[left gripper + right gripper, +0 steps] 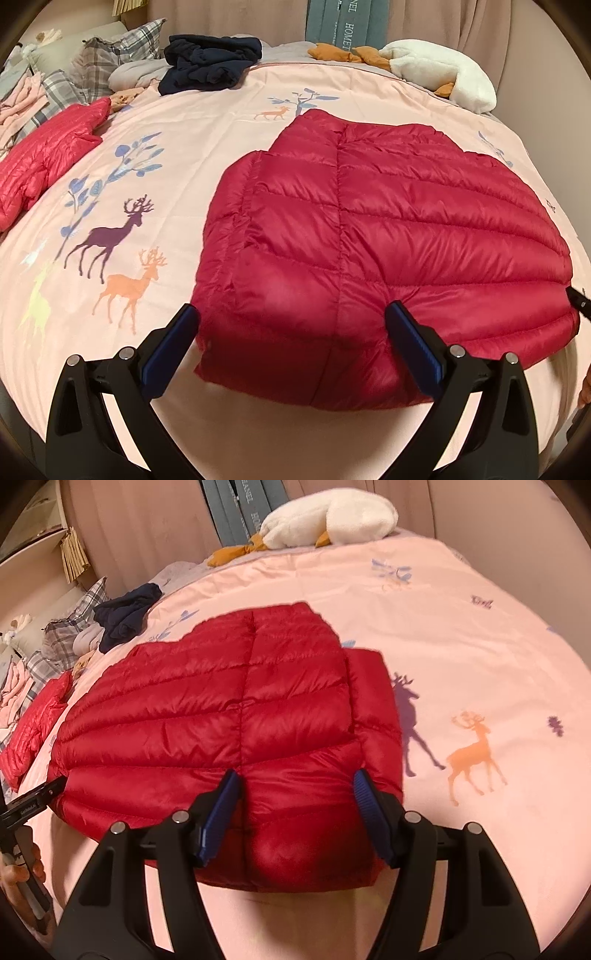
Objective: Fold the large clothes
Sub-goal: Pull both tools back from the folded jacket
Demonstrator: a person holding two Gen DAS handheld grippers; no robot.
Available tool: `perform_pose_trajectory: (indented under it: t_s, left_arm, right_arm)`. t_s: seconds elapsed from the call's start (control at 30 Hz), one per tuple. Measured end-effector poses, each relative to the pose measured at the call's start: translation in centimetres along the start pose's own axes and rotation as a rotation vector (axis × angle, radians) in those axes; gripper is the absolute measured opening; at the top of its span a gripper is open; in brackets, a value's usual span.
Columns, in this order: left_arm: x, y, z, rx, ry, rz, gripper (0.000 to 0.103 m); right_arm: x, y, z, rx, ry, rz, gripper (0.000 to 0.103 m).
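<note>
Now the left gripper (291, 334) hangs with its blue-padded jaws spread wide over the near hem of the crimson quilted down jacket (388, 229), nothing between the pads. The right gripper (295, 814) is likewise parted, straddling the same hem further along, one pad just beside the centre seam. Neither clamps the cloth; whether the pads brush it I cannot tell.

The jacket lies flat near the front edge of the pink deer-printed bedspread (207, 122), its sides apparently tucked in to make a rounded slab. I judge the step to be the lengthwise fold: both grippers need to drop, pinch the hem together, and carry it toward the far end. The slick, puffy fabric may slip or spring back.

Further out, a second bright red quilted garment (48, 151) lies at the bed's left edge, a dark navy crumpled garment (210, 62) and a white plush goose toy (439, 70) toward the far edge.

The sleeves and collar are hidden, so I cannot tell which end is near. Each gripper shows only as a black sliver in the other's view.
</note>
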State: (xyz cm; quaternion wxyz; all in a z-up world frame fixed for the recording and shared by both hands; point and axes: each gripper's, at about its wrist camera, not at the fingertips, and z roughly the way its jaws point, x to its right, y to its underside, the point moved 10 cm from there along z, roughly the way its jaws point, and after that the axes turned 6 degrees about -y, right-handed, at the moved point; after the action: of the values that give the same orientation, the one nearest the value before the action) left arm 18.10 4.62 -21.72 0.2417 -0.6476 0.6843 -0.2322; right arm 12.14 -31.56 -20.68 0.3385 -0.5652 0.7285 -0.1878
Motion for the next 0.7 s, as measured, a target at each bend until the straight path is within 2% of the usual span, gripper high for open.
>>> perform_pose_trajectory:
  t_s: [0.4,0.6,0.7]
  left_arm:
    - [-1.3,1.0,-0.5,-0.008,-0.027,-0.010,0.102]
    - [-2.3,1.5,-1.3,-0.009,-0.047,-0.011,0.102]
    - [-2.4,1.5,-2.1,0.015,-0.059,-0.001,0.102]
  right_arm:
    - [0.9,0.9,-0.2,-0.018,0.013,0.016,0.070]
    - [2.7,1.6,-1.3,-0.016,0.046,0.063,0.070]
    - [3.5,1.3,-2.4,0.023,0.091,0.065,0.070]
